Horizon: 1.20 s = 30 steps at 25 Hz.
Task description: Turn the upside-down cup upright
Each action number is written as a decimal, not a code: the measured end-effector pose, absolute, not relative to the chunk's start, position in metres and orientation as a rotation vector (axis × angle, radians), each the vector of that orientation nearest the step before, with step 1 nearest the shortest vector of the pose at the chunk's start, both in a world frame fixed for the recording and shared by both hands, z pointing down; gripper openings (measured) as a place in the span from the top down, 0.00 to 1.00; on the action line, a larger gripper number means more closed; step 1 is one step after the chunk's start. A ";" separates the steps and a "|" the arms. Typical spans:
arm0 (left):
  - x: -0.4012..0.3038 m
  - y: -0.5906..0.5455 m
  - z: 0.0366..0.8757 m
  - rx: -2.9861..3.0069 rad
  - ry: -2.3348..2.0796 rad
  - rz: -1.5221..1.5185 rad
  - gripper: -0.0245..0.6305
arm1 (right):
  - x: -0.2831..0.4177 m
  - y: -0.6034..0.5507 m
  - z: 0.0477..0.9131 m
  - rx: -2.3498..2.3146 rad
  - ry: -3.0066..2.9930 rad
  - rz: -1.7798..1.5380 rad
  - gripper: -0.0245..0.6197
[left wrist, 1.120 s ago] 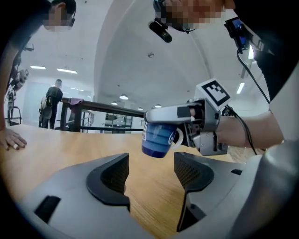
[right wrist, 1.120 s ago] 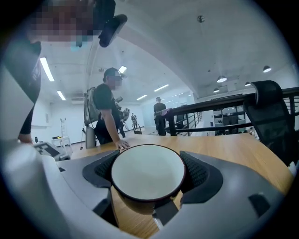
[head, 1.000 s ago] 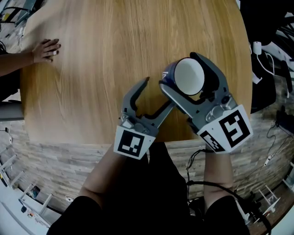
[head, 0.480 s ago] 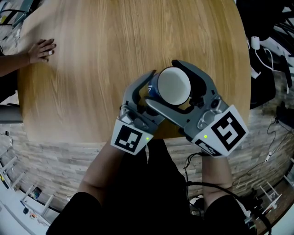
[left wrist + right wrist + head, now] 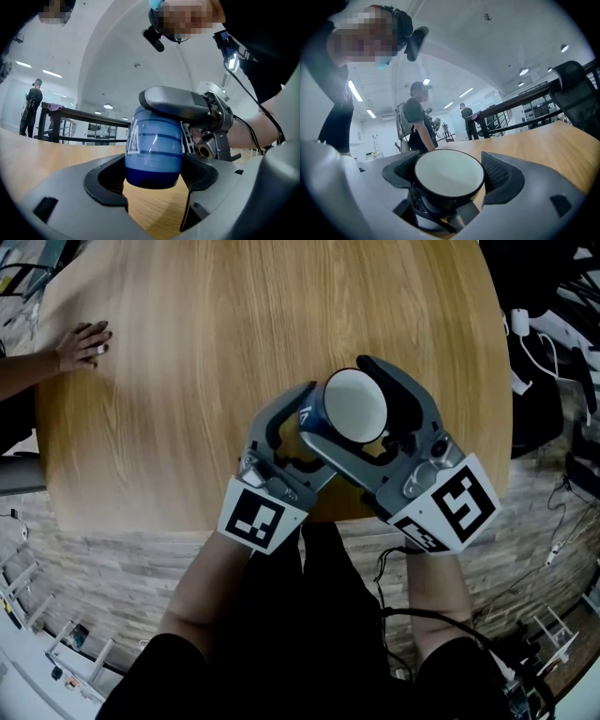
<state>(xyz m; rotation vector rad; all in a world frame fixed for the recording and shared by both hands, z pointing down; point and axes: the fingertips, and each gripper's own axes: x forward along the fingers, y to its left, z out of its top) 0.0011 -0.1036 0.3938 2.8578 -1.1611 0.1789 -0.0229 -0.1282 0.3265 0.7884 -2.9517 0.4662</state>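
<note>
While left gripper, jaws just closing, and right gripper clasp cup, wooden table beneath, bright hall

Ceiling lights overhead; head view dim, corners dark. Gripper views fisheye-bent, vignetted, near jaws soft. Glints streak the cup; table lightly sheened.
</note>
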 end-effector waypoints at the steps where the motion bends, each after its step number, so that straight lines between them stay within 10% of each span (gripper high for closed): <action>1: 0.002 -0.104 0.394 2.849 -1.161 0.186 0.41 | -0.022 -0.128 0.326 0.807 -2.958 0.449 0.35; 30: -0.014 -0.111 0.402 2.657 -1.225 0.105 0.41 | 0.013 -0.131 0.317 0.962 -2.942 0.336 0.35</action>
